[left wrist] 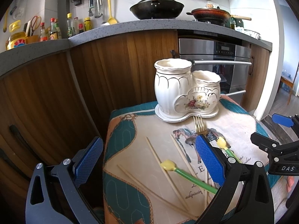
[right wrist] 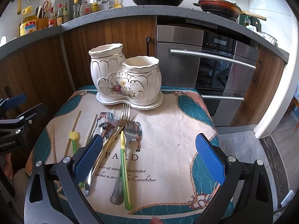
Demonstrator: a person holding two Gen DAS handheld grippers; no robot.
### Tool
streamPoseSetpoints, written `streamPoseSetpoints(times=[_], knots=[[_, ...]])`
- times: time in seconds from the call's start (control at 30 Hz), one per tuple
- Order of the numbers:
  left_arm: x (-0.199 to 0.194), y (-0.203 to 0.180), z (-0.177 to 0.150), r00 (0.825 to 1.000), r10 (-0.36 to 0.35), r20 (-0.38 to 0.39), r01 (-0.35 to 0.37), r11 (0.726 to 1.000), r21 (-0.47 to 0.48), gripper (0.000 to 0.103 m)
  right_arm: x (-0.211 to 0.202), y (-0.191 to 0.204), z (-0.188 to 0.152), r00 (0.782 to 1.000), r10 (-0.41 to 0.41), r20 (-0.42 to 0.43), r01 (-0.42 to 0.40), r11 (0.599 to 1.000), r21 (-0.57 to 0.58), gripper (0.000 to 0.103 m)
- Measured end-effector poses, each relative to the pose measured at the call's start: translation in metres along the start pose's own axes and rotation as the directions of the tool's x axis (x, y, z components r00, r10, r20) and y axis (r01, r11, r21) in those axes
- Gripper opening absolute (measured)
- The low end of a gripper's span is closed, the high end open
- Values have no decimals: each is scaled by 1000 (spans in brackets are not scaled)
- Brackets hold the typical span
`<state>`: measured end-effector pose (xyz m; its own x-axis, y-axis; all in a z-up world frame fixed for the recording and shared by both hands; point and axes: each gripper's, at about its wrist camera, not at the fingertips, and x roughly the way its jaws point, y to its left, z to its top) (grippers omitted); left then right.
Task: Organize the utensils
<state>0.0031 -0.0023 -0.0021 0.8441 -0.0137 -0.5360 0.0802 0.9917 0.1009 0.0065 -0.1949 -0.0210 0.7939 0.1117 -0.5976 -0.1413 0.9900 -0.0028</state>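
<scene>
A white ceramic two-cup utensil holder (left wrist: 184, 91) (right wrist: 125, 78) stands empty at the back of a cloth-covered stool (right wrist: 168, 130). Loose utensils lie in front of it: a gold fork (left wrist: 199, 124) (right wrist: 124, 115), a silver fork (right wrist: 121, 160), green-handled yellow-tipped spoons (left wrist: 179, 171) (right wrist: 124, 168), and several wooden chopsticks (left wrist: 160, 164) (right wrist: 73, 128). My left gripper (left wrist: 149, 160) is open above the chopsticks. My right gripper (right wrist: 149, 156) is open above the forks, empty.
Wooden cabinets (left wrist: 56, 93) and a steel oven (right wrist: 205, 65) stand behind the stool. A grey counter (right wrist: 112, 13) carries bottles, a wok and a pan. Tiled floor (right wrist: 248, 149) lies to the right.
</scene>
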Motion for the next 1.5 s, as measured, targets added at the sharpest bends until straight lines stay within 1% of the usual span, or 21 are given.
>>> streamPoseSetpoints(times=[0.83, 1.03, 1.2, 1.3, 1.37, 1.43, 1.5], knots=[[3, 0, -3, 1000, 2, -5, -2, 1000, 6, 98, 0, -5, -2, 1000, -14, -2, 14, 1000, 11, 98], [4, 0, -4, 1000, 2, -15, -2, 1000, 7, 98, 2, -7, -3, 1000, -14, -10, 14, 1000, 17, 98], [8, 2, -7, 999, -11, -30, 11, 1000, -6, 98, 6, -9, -5, 1000, -14, -20, 14, 1000, 20, 98], [15, 8, -9, 997, -27, -75, 24, 999, -29, 98, 9, -12, -7, 1000, 8, -26, -8, 1000, 19, 98], [23, 12, -13, 991, -38, -131, 35, 999, -28, 98, 9, -14, -8, 999, 44, -22, -44, 999, 15, 98], [27, 11, -17, 986, -22, -164, 23, 1000, 3, 98, 8, -16, -8, 998, 63, -12, -63, 998, 7, 98], [29, 8, -21, 983, 5, -182, 2, 999, 39, 98, 12, -18, -9, 997, 66, -26, -67, 998, -9, 98]])
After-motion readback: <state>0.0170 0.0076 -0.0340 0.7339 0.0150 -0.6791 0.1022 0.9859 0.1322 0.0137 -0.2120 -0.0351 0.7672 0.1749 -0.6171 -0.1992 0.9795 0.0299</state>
